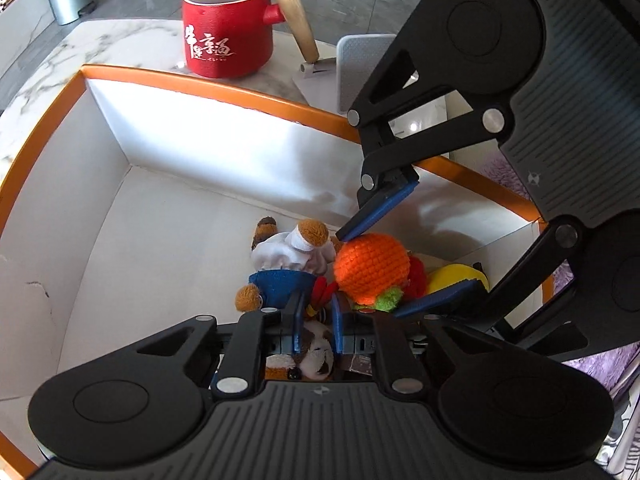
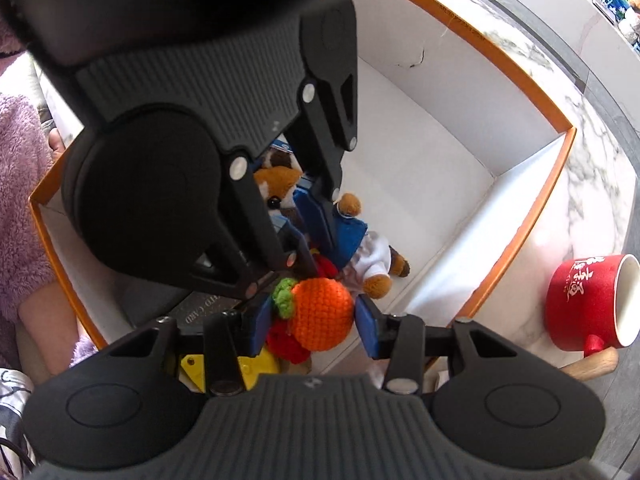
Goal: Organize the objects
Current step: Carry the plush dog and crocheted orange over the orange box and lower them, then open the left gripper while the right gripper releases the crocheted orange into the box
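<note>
Right gripper (image 2: 314,322): we are bracketing the orange (image 2: 320,314), jaws wide, for binning in the box (image 2: 524,216); left gripper (image 1: 316,320) is narrowly gapped, empty.

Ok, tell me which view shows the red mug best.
The left wrist view: the red mug stands whole with its wooden handle and white lettering. In the right wrist view it sits sideways at the edge.

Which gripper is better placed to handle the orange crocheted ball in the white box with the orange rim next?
Right. The right gripper brackets the orange crocheted ball with open jaws, a blue pad on each side. The left gripper sits narrowly over the brown-and-white plush dog instead, inside the orange-rimmed white box.
</note>
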Motion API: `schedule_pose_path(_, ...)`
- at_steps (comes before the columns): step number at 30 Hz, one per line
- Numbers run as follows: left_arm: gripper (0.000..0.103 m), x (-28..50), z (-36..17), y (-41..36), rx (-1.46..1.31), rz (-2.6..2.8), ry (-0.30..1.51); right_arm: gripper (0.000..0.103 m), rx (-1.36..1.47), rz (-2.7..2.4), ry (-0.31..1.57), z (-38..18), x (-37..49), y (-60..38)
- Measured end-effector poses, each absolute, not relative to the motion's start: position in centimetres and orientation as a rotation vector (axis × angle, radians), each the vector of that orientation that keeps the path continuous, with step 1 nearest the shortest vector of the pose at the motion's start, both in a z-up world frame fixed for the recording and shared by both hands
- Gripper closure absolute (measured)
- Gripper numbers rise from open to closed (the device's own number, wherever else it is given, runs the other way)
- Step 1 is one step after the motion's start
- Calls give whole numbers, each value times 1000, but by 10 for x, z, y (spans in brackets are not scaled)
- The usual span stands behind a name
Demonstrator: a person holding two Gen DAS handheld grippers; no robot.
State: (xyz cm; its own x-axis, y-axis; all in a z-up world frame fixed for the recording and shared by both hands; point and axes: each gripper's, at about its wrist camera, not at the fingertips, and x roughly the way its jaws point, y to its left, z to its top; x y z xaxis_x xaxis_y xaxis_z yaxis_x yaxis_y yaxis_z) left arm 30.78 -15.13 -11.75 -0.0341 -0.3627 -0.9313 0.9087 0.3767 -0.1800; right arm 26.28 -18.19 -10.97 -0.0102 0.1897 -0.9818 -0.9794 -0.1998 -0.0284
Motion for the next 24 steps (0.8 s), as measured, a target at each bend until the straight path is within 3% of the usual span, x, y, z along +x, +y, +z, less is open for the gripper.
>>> schedule_pose_path(7, 83, 307, -115, -143, 549, -1119, 1181, 54, -1199, 1431, 979, -109, 259, -187)
schedule_pose_path(10, 80, 308, -113, -142, 522, -1123, 1178, 45, -1161, 1435, 1009, -106, 260, -191)
schedule_pose_path(12, 80, 307, -112, -142, 513, -1124, 1176, 45, -1137, 1438, 1028, -103, 262, -194)
schedule_pose_path(15, 80, 307, -112, -140, 506, -1125, 1172, 52, -1139, 1429, 1027, -102, 261, -200)
schedule_pose_path(18, 80, 308, -111, -139, 493, -1124, 1171, 66, -1150, 1410, 1011, -103, 261, -204)
schedule_pose_path(24, 80, 307, -111, -136, 478, -1129, 1176, 72, -1184, 1424, 981, -107, 252, -210)
